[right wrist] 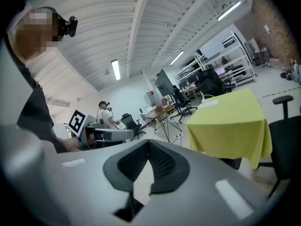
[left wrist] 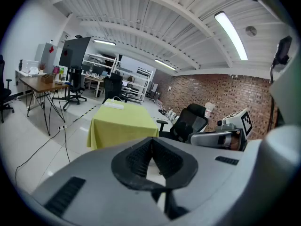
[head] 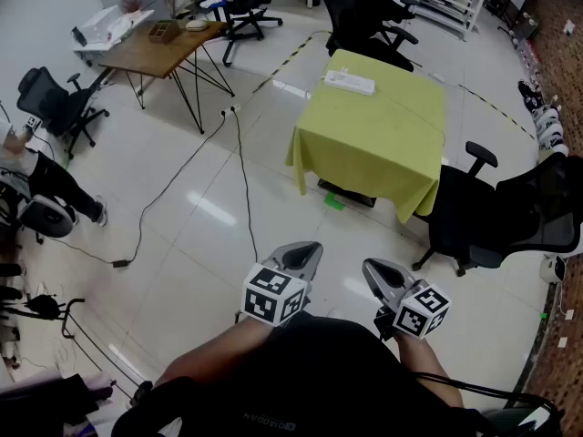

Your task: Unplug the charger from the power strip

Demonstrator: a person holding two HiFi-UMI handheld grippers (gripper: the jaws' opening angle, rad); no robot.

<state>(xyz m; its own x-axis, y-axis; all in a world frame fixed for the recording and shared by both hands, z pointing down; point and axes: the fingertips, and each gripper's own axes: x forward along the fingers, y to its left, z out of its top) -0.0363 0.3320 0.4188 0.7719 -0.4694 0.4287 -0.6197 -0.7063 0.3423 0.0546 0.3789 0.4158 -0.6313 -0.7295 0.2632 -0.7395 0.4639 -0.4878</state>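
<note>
Both grippers held low in front of the person, side by side and apart from each other. The left gripper (head: 308, 251) had its jaws brought together, the ribbed pads meeting at the tips with nothing between them. The right gripper (head: 373, 268) was likewise closed, pad against pad, and empty. Each pointed forward and slightly downward over bare floor tiles.

The power strip (head: 350, 82), a white bar, lay well ahead of both grippers on the far side of a table (head: 392, 144) draped in a yellow-green cloth; neither gripper was near it. In the left gripper view a thin white cable (left wrist: 118, 99) rose in a loop just beyond the strip. The charger itself was too small to make out in any view.

A black office chair (head: 483, 217) stood ahead and to the right of the right gripper, just beside the table's near corner. A green tape mark (head: 333, 202) lay on the floor ahead of the left gripper, at the foot of the table. Dark floor cables (head: 244, 180) ran ahead and to the left of the left gripper, towards a wooden desk (head: 159, 51) farther off on that side. Another person (right wrist: 102, 115) stood in the distance beyond the left gripper, as seen in the right gripper view.
</note>
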